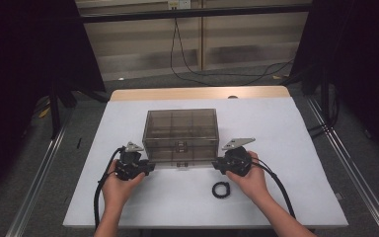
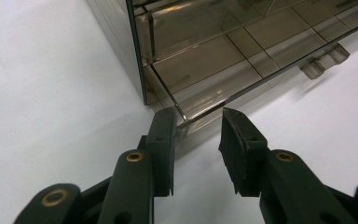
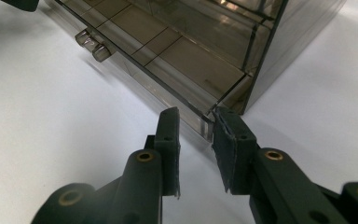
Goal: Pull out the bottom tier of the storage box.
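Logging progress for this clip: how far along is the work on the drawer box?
Done: the bottom drawer already sits slightly proud of the smoky box. In hand: the left gripper and right gripper each straddle a front corner of that drawer, jaws open. Left: apparently something with the black ring, lying untouched on the white table.

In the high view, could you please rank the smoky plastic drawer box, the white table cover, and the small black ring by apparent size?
1. white table cover
2. smoky plastic drawer box
3. small black ring
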{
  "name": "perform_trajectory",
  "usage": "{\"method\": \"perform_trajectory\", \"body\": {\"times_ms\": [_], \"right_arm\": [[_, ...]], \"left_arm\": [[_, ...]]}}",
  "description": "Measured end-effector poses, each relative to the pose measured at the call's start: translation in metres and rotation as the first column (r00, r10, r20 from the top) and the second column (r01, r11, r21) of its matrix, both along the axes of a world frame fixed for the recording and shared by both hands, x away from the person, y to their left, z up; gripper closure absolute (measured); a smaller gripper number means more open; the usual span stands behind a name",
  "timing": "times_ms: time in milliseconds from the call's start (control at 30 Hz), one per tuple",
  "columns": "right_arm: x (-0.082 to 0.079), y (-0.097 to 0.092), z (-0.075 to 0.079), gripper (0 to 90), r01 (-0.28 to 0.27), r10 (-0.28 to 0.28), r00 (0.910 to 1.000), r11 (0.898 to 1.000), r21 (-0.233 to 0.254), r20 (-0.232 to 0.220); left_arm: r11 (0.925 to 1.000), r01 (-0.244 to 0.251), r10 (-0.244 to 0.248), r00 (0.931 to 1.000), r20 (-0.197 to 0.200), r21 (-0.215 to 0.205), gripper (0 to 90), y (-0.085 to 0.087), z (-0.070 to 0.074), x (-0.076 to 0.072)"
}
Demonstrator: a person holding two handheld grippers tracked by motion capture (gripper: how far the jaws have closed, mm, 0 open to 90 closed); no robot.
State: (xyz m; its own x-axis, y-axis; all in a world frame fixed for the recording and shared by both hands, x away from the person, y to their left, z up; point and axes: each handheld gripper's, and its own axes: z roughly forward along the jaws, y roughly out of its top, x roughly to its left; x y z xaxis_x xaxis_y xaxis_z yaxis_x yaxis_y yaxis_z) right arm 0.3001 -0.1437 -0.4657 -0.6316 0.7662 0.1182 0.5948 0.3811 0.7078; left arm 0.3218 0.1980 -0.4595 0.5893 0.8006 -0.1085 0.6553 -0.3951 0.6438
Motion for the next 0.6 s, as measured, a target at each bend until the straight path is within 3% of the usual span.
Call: {"method": "perform_trajectory", "body": {"times_ms": [600], "right_arm": [[-0.0050, -0.0006, -0.0006, 72.2, -0.003, 0.003, 0.9999, 1.000, -0.006, -0.013]], "left_arm": [[1.0000, 0.002, -0.002, 0.9999, -0.012, 0.002, 65.6, 0.0009, 0.0008, -0.0029]]}}
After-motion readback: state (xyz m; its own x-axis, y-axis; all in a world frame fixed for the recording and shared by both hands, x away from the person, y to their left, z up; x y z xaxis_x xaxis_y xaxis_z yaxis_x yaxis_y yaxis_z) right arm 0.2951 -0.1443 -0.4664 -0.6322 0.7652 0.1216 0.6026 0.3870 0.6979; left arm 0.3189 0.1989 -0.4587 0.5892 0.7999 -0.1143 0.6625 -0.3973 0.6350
